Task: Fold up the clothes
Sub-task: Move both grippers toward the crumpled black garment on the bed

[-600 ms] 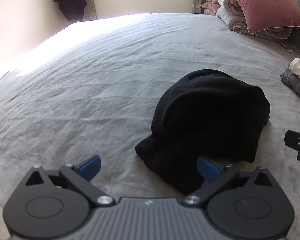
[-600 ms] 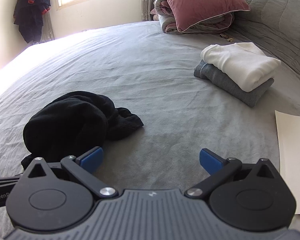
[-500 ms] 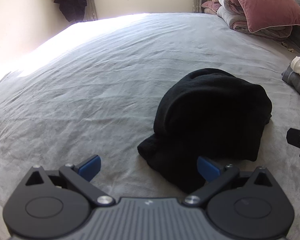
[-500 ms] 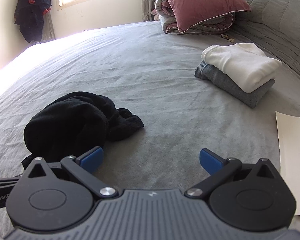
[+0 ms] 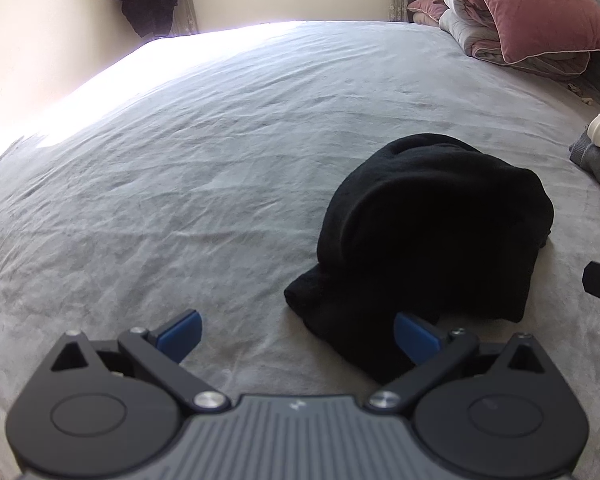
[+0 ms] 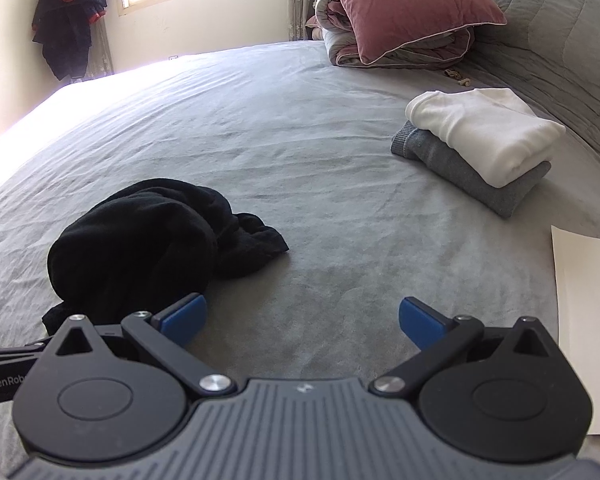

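A crumpled black garment [image 5: 432,232] lies in a heap on the grey bed [image 5: 220,152]. My left gripper [image 5: 298,336] hovers open just in front of it, the right blue fingertip [image 5: 414,334] over the heap's near edge, nothing held. In the right wrist view the same black garment [image 6: 140,252] lies to the left. My right gripper [image 6: 302,320] is open above bare sheet to the right of it, its left blue fingertip [image 6: 184,316] close to the cloth.
A folded white garment [image 6: 484,132] rests on a folded grey one [image 6: 460,172] at the right. A pink pillow [image 6: 408,4] on rolled bedding lies at the far end. A pale sheet [image 6: 584,328] lies at the right edge. Dark clothes [image 6: 66,12] hang by the window.
Both views have shifted only slightly; the black garment sits a touch further right in each. Both grippers stay open.
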The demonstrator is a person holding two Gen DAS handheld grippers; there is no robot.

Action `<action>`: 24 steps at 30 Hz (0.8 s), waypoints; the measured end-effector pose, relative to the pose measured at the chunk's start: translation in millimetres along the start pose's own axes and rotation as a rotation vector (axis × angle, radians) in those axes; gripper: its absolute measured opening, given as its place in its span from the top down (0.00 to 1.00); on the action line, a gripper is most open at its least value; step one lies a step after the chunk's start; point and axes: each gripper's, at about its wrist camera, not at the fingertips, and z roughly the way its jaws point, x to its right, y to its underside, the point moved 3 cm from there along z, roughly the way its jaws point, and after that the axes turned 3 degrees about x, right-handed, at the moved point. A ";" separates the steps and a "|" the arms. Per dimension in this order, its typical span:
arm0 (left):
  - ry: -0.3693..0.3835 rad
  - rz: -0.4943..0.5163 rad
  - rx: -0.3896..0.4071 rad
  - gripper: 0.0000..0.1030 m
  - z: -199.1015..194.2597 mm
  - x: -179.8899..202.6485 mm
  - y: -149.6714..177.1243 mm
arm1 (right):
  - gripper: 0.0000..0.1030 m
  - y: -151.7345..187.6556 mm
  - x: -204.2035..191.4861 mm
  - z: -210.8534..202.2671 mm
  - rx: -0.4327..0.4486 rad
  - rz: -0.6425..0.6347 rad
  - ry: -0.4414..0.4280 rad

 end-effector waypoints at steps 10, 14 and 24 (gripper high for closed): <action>-0.007 0.001 -0.006 0.00 0.3 0.2 0.6 | 0.00 -0.5 0.0 0.4 -0.008 -0.001 -0.002; -0.005 0.002 -0.010 0.00 1.1 -1.0 -0.5 | 0.00 -0.1 0.0 1.0 -0.010 -0.001 -0.001; -0.008 -0.004 -0.014 0.00 2.2 -2.4 0.1 | 0.00 1.0 -0.1 2.7 -0.018 -0.001 -0.001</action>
